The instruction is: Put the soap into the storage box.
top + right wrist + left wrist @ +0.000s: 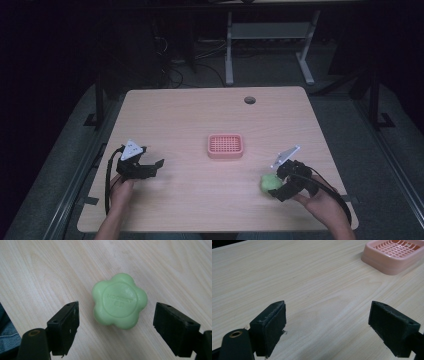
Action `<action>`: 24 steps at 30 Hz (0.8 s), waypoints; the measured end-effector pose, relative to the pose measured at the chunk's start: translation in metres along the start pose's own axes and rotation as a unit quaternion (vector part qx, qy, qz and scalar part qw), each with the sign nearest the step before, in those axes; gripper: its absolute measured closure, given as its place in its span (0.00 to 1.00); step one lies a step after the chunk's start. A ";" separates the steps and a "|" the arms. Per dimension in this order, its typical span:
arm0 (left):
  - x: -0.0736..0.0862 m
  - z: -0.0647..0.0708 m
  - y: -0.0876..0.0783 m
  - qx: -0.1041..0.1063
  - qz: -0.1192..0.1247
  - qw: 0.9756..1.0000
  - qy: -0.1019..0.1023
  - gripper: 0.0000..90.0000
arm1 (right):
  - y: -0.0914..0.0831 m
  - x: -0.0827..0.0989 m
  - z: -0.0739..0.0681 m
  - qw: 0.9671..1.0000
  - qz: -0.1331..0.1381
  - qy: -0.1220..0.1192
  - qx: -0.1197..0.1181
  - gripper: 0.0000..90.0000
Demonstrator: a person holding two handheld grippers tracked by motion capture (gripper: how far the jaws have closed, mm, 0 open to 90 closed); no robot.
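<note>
Right claw (116,322): jaws spread wide, gripping nothing. The soap (119,300), a green flower-shaped bar with a raised round centre bearing embossed lettering too faint to read, lies flat on the worktop (50,270) between the two jaws and slightly ahead of them. A gap shows on each side; neither jaw touches the bar. In the high view the right claw (280,187) sits at the near right of the worktop (200,115), held by the person's right hand (320,202), with the soap (270,184) just at its tip.

Left claw (328,323): jaws likewise wide apart, holding nothing, bare wood between them. In the high view the left claw (150,167) sits low at the near left, well apart from the soap.

Dish (225,145): pink, rectangular, with a slotted grid floor, standing near the worktop's centre, between the two claws and farther from the person. It appears at the upper right of the left gripper view, dish (395,255), nothing in it.
</note>
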State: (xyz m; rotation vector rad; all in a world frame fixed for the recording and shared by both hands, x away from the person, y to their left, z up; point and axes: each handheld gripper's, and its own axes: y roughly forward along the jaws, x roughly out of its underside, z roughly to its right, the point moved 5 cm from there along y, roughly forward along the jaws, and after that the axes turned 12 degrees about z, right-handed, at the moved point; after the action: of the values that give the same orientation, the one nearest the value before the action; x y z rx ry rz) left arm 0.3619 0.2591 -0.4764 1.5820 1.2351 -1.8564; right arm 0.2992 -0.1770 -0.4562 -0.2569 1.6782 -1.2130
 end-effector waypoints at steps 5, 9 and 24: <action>0.000 -0.001 0.000 -0.002 -0.001 1.000 -0.001 0.16 | 0.005 -0.003 0.000 1.000 -0.009 -0.002 -0.001 0.23; 0.000 -0.002 0.000 -0.004 -0.002 1.000 -0.001 0.16 | 0.010 -0.003 0.001 1.000 -0.017 -0.010 0.001 0.23; 0.000 -0.002 -0.001 -0.004 0.000 1.000 -0.006 0.16 | 0.027 -0.005 0.006 0.998 -0.057 -0.019 0.002 0.22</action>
State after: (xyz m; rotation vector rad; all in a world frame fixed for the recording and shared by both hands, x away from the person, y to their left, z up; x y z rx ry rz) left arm 0.3626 0.2611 -0.4757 1.5642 1.2364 -1.8549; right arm 0.3158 -0.1649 -0.4750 -0.3748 1.6472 -1.2877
